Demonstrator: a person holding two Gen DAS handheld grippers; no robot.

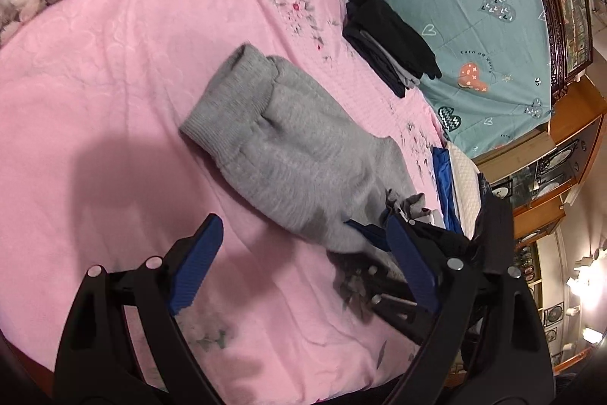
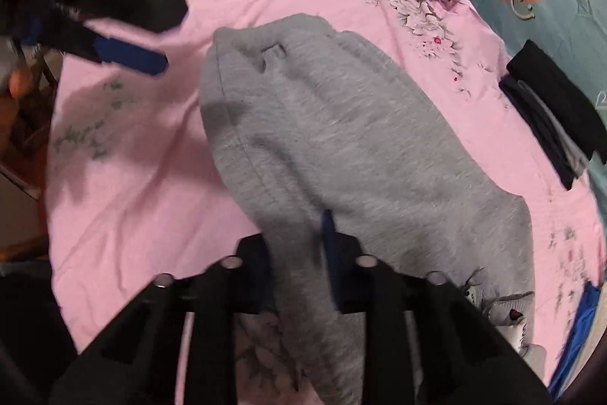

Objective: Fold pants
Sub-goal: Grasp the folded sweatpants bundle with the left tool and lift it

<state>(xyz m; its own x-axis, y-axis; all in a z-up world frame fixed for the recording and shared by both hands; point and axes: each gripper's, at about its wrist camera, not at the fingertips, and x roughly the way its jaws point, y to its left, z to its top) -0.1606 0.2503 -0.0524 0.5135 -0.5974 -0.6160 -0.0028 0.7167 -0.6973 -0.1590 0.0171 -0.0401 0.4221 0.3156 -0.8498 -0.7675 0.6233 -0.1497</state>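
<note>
Closest, the right gripper (image 2: pixel 303 253) is clamped on one end of the grey pants (image 2: pixel 341 139), which lie folded on the pink sheet (image 2: pixel 132 177). Beside it, the left gripper (image 1: pixel 299 245) has its jaws spread wide, holding nothing. Farther, folded dark clothes (image 1: pixel 390 37) rest near the teal quilt (image 1: pixel 474 25).

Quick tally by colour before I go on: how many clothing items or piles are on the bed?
Grey: 1, the grey pants, clamped in the right hand-held gripper
Black: 1, the folded dark stack
Blue: 1, the blue cloth at the bed's edge
Total: 3
</note>
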